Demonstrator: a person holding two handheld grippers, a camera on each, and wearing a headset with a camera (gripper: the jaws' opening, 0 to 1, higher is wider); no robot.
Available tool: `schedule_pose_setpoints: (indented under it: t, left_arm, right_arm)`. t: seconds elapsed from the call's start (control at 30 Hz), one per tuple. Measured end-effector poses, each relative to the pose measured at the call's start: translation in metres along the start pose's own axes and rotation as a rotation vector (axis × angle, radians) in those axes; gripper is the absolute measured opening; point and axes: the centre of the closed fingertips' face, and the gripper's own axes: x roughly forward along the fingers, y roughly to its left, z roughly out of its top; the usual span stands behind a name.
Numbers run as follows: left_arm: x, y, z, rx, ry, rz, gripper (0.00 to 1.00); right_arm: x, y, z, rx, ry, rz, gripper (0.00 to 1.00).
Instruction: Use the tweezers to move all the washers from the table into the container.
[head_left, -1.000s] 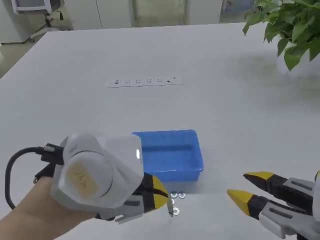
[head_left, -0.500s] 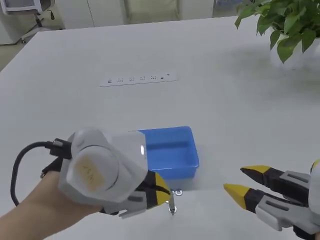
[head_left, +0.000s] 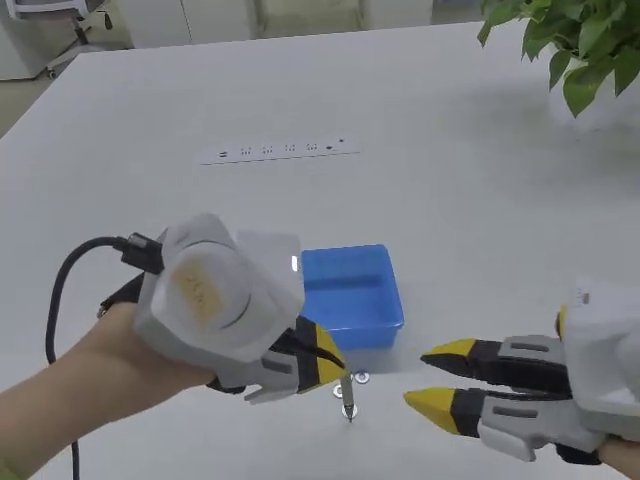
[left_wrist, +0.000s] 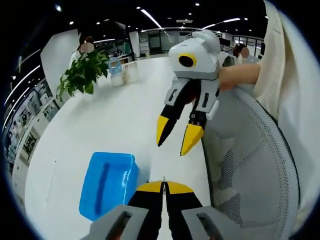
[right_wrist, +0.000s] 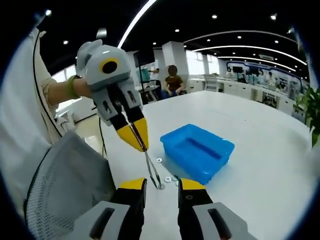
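Several small silver washers (right_wrist: 159, 160) lie beside the blue plastic container (right_wrist: 197, 150), so the left gripper (head_left: 322, 365), clenched on slim metal tweezers (right_wrist: 151, 170), should straddle one rim squarely; the right gripper (head_left: 418, 378) gapes empty.

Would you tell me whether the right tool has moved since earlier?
Yes: the right tool has moved left, toward the blue container; its tips now sit below the container's right corner.

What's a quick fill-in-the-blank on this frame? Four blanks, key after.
The container is coloured ____.
The tongs of the left gripper are ____ on the tweezers.
The tongs of the right gripper are ____, holding nothing.
The washers lie on the ____, beside the container.
Missing: blue; shut; open; table.
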Motion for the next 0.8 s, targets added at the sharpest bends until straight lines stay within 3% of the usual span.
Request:
schedule_pose_setpoints:
  t: [0.2,0.37,0.57,0.67,0.73,0.8]
  left_arm:
    - [0.001,-0.005,0.002,0.024,0.001,-0.027,0.0]
    - [0.003,-0.006,0.003,0.043,0.011,-0.029,0.0]
    - [0.001,-0.006,-0.001,0.031,0.018,-0.022,0.0]
    - [0.001,-0.004,-0.002,0.021,0.013,-0.003,0.0]
    - [0.0,-0.001,-0.003,-0.009,0.008,0.025,0.0]
    - [-0.005,0.002,-0.004,-0.057,-0.025,0.065,0.0]
  right_arm:
    - [0.039,0.013,0.006,-0.097,0.042,0.134,0.24]
    - [0.054,0.02,-0.002,-0.126,0.082,0.184,0.19]
    - [0.058,0.018,-0.007,-0.132,0.088,0.192,0.04]
    - [0.058,0.018,-0.006,-0.135,0.078,0.203,0.03]
    - [0.058,0.017,-0.006,-0.137,0.085,0.201,0.02]
    - [0.056,0.011,-0.006,-0.104,0.09,0.193,0.02]
